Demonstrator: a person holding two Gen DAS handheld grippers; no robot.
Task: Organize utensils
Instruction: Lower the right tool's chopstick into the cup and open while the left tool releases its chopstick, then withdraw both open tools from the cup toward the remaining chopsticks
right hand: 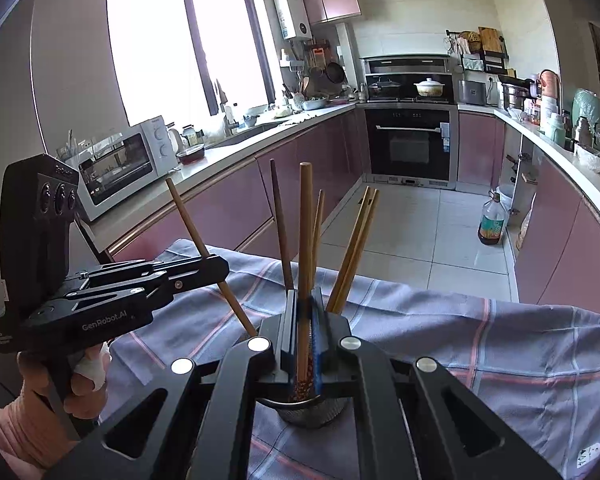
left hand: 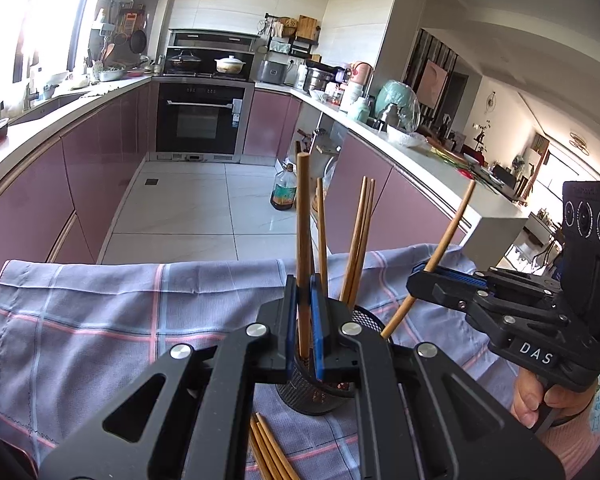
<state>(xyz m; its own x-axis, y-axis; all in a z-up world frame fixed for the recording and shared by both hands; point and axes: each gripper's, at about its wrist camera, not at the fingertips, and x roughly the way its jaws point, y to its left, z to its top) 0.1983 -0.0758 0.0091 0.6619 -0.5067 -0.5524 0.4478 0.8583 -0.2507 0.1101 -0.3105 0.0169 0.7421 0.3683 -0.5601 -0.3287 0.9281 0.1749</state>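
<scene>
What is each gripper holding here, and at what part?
Each holds one wooden chopstick around mid-length, its lower end in the mesh holder: left gripper on an upright chopstick, right gripper on another chopstick.

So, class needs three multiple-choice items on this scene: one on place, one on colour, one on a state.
1. Where do the loose chopsticks lie?
A. On the cloth, by the mesh holder
B. On the floor
C. On the stove

2. What colour is the cloth?
A. Plain green
B. Grey-blue with pink lines
C. Yellow

3. How are the left gripper and right gripper?
A. Both open, empty
B. One empty
C. Each shut on a chopstick

Key: 1 A, they lie on the cloth near the holder's base. 2 B, the plaid shows in both views. 3 C, each wrist view shows a stick clamped between the pads.
</scene>
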